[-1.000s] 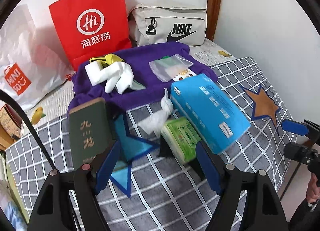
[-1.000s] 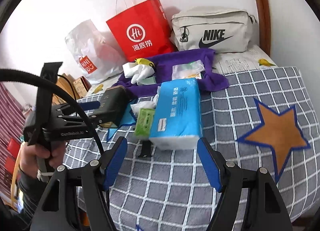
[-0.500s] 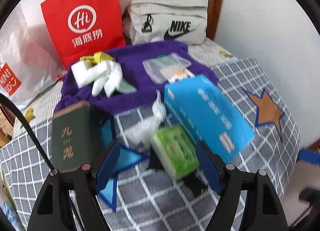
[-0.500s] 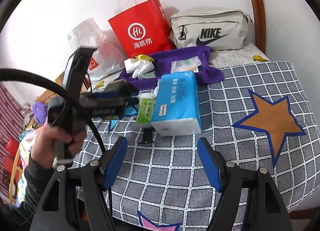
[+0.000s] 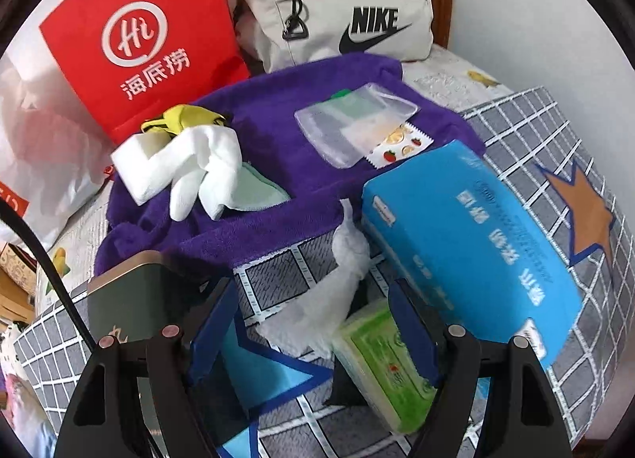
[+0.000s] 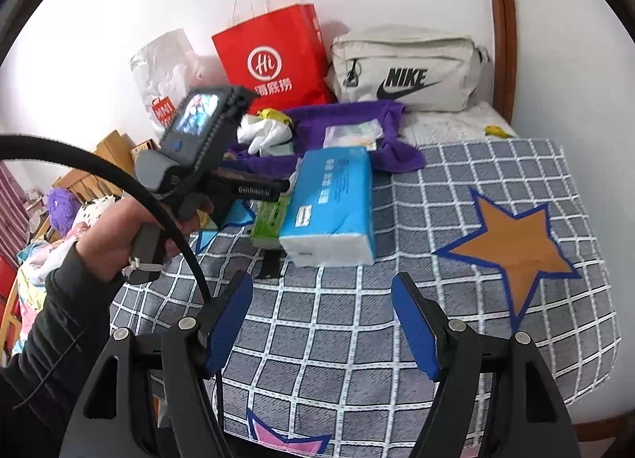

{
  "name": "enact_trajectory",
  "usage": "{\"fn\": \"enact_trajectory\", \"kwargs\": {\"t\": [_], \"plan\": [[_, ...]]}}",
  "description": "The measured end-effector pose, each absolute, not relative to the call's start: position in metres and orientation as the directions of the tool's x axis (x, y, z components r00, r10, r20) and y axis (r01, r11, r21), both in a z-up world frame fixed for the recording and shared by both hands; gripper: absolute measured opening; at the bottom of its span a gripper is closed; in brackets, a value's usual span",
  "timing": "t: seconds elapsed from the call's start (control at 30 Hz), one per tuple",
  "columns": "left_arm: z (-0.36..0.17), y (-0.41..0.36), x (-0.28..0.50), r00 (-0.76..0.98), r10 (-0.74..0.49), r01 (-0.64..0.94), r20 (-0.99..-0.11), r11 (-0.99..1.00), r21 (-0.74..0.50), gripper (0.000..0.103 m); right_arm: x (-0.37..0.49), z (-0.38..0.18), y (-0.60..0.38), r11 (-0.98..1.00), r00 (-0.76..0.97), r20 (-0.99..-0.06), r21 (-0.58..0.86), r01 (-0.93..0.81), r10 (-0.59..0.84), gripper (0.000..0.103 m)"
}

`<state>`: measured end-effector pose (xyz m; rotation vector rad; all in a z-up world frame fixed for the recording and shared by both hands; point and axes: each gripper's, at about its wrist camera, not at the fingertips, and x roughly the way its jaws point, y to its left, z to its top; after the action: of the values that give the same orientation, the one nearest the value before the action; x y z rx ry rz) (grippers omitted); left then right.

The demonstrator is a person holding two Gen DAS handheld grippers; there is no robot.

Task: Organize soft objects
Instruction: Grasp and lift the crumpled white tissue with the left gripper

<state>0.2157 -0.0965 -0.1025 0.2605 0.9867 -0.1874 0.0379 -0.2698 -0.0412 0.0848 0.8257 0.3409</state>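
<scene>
Left wrist view puts you close over the pile: the checked blanket (image 5: 535, 132) under everything, the purple towel (image 5: 278, 132) spread at the back, and the blue tissue pack (image 5: 468, 243) lying slantwise on your right, its far end just at the towel's edge. Your left gripper (image 5: 313, 323) has its jaws wide with nothing between the pads; the crumpled tissue (image 5: 329, 299) lies in the gap, and the green pack (image 5: 389, 370) leans against the right-hand pad, beside the blue pack. Only this view shows what sits on the towel clearly: the white gloves (image 5: 194, 164) with a yellow cloth (image 5: 178, 120) behind them, a pale green cloth (image 5: 258, 192) under the gloves, and a clear pouch (image 5: 353, 124) over a fruit-print sachet (image 5: 401, 144). A dark green book (image 5: 127, 299) stands at your left pad.

Right wrist view gives you what the close one cannot: the whole bed, your left hand (image 6: 115, 235) gripping the left tool, which reaches in over the green pack, and the orange star (image 6: 512, 243) off to the right. Your right gripper (image 6: 321, 327) hangs well short of the pile, jaws wide, over bare blanket. The red bag (image 6: 278, 61) and the Nike bag (image 6: 405, 69) stand against the wall in both views.
</scene>
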Motion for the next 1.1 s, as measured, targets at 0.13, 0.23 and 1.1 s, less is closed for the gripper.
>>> {"fn": "enact_trajectory", "kwargs": {"t": [0.13, 0.23, 1.1], "plan": [[-0.112, -0.101, 0.224, 0.516, -0.024, 0.288, -0.856, 0.946, 0.147, 0.076, 0.035, -0.036, -0.276, 0.94, 0.637, -0.692, 0.22, -0.262, 0.34, 0.073], [-0.115, -0.108, 0.226, 0.513, -0.021, 0.31, -0.858, 0.937, 0.162, 0.076, 0.035, -0.037, -0.277, 0.942, 0.637, -0.696, 0.215, -0.256, 0.332, 0.073], [-0.138, -0.108, 0.24, 0.446, -0.085, 0.402, -0.891, 0.908, 0.115, 0.057, 0.04, -0.051, -0.267, 0.941, 0.604, -0.724, 0.211, -0.264, 0.332, 0.073]]}}
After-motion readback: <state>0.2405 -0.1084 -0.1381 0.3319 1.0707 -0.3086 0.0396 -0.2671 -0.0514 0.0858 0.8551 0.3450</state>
